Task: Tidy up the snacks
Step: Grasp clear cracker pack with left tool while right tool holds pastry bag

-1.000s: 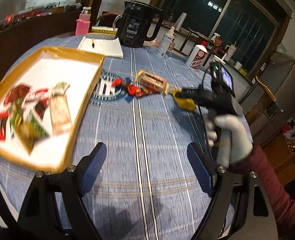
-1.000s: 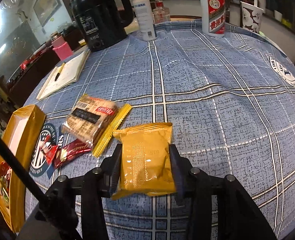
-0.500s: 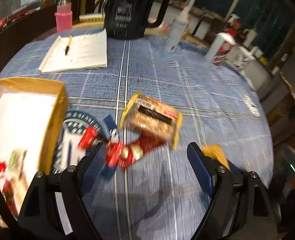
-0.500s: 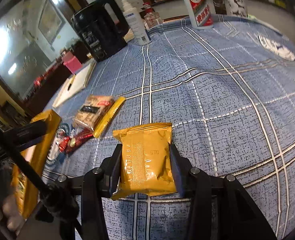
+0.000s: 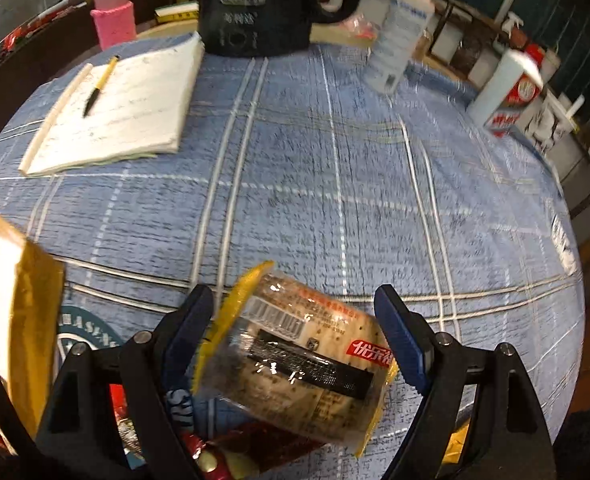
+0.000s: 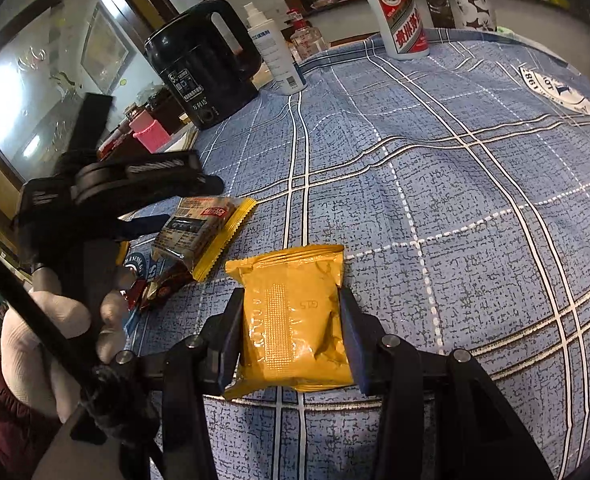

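Now I am working over the round table [image 5: 315, 168] with its blue checked cloth, and the yellow-walled box [image 5: 27, 300] where the snacks belong is sitting at my left edge, just beside the cracker packet. Far back, the black kettle [image 6: 203, 76], the open notebook [image 5: 123, 100] and the white liquor bottle [image 6: 401, 20] are standing well apart from my work, so I am leaving them alone. My left gripper [image 5: 295, 336] is spread wide, its 2 blue pads flanking the clear cracker packet [image 5: 295, 364] with yellow crimped ends; whether either pad is touching the wrapper I cannot tell. The packet is lying skewed across the gap, so I judge I should be squaring the pads to its long sides before squeezing, and pinching the firm body, not the thin yellow seam, which would likely slip. The red candies [image 6: 151, 292] are lying just beside and partly under the packet's near end, so I am minding the left pad to avoid catching them. My right gripper [image 6: 291, 332] is clamped on the orange snack pouch [image 6: 295, 320], gripping both of its sides low over the cloth; it seems ready for the box.
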The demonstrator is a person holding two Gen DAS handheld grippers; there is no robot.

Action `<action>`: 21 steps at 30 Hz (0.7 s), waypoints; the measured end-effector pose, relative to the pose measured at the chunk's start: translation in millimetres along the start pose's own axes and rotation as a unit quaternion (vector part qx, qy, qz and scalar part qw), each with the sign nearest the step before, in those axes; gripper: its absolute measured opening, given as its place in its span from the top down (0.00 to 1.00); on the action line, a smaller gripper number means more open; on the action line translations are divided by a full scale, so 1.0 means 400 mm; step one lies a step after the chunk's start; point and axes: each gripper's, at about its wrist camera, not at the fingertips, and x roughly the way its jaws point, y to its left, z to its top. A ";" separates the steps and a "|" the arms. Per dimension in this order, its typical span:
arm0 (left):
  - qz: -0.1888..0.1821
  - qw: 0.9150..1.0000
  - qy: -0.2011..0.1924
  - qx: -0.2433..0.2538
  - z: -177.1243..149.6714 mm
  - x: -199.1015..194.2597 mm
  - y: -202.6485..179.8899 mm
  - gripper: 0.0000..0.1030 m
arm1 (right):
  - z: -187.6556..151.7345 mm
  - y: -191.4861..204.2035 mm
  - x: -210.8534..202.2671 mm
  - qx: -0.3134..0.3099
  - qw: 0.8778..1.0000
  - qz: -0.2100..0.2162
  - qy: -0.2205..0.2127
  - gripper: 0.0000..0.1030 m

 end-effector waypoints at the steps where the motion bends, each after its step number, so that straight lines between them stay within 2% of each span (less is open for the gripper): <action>1: 0.004 1.000 -0.002 0.006 -0.001 0.001 -0.008 0.18 | 0.000 0.001 0.000 -0.002 1.000 -0.001 -0.001 0.57; 4: 0.012 0.999 0.009 0.038 -0.017 0.000 -0.027 0.18 | -0.001 0.003 -0.001 -0.006 1.000 -0.004 -0.003 0.57; 9: 0.022 0.991 0.014 0.132 -0.097 -0.025 -0.076 0.28 | 0.001 -0.011 -0.003 0.003 1.000 -0.001 -0.008 0.57; 14: -0.014 0.982 0.028 0.186 -0.215 -0.091 -0.088 0.33 | -0.005 -0.010 -0.007 0.000 1.000 -0.004 -0.014 0.57; 16: -0.016 0.981 0.029 0.192 -0.256 -0.117 -0.078 0.35 | -0.008 -0.012 -0.009 -0.001 1.000 -0.005 -0.016 0.57; 18: -0.044 0.981 0.033 0.188 -0.296 -0.148 -0.056 0.35 | -0.007 -0.011 -0.009 -0.003 1.000 -0.006 -0.016 0.57; 21: -0.087 0.983 0.029 0.157 -0.339 -0.203 -0.015 0.34 | -0.009 -0.003 -0.007 -0.014 1.000 -0.013 -0.018 0.57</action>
